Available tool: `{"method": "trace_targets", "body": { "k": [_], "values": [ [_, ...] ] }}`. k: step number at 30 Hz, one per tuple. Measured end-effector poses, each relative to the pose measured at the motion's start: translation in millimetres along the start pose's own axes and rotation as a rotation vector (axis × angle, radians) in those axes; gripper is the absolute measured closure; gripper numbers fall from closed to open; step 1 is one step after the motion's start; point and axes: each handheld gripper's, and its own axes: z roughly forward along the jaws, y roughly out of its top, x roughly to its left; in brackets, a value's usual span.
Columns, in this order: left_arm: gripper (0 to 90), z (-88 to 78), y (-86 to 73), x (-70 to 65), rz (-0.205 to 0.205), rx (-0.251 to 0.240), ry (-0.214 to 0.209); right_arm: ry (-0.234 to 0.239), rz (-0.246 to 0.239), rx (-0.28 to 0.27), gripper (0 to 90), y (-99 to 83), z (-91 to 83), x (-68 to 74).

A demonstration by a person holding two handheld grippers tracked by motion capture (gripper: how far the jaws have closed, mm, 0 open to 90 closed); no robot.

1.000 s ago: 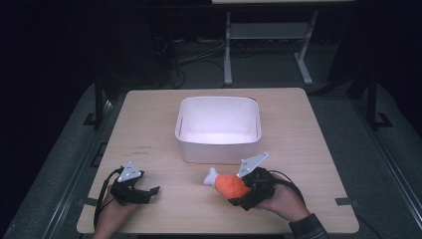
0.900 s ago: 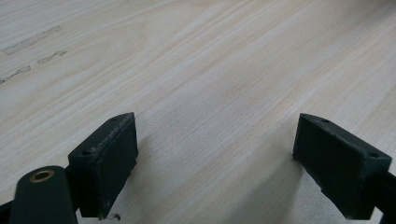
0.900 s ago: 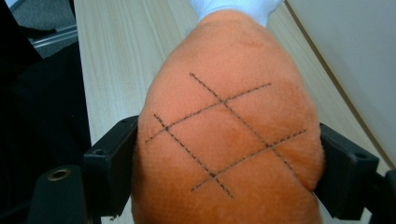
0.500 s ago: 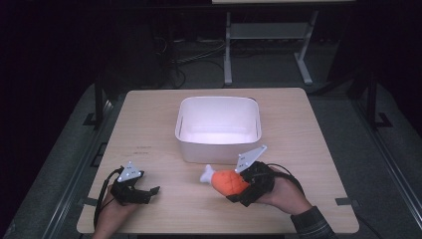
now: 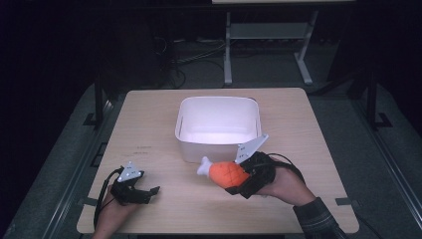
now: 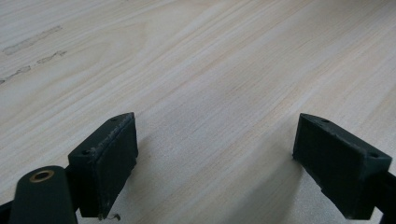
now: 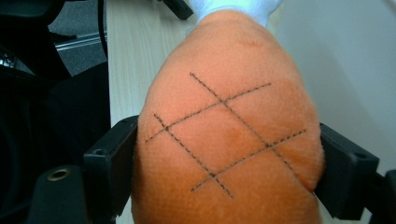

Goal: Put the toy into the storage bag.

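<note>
An orange plush drumstick (image 5: 226, 173) with a white bone end hangs just above the table, in front of the white bin (image 5: 219, 127). My right gripper (image 5: 239, 179) is shut on it; in the right gripper view both black pads press into the orange plush drumstick (image 7: 229, 135), whose stitched cross pattern faces the camera. My left gripper (image 5: 149, 191) rests on the table near the front left corner, jaws open. In the left gripper view my left gripper (image 6: 215, 158) has only bare wood between its pads.
The wooden table (image 5: 149, 119) carries faint pencil marks (image 5: 142, 149) left of the bin. Beyond the table stand a metal frame (image 5: 268, 45) and cables on a dark floor. The bin's white wall (image 7: 345, 60) lies close beside the toy in the right gripper view.
My right gripper has lifted the drumstick off the table and carried it a little toward the bin. The left gripper has stayed in place.
</note>
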Motion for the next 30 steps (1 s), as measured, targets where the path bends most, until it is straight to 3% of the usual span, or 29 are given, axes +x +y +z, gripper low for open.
{"method": "trace_targets", "body": {
  "k": [10,30],
  "values": [
    [13.2,0.2,0.0,-0.2,-0.003,-0.003,0.0,0.002,-0.028,-0.03,18.7,16.9,-10.9,-7.7],
    [13.2,0.1,0.0,0.0,0.0,-0.002,0.001,0.003,-0.029,-0.061,18.7,44.0,-30.0,-31.6]
  ]
}}
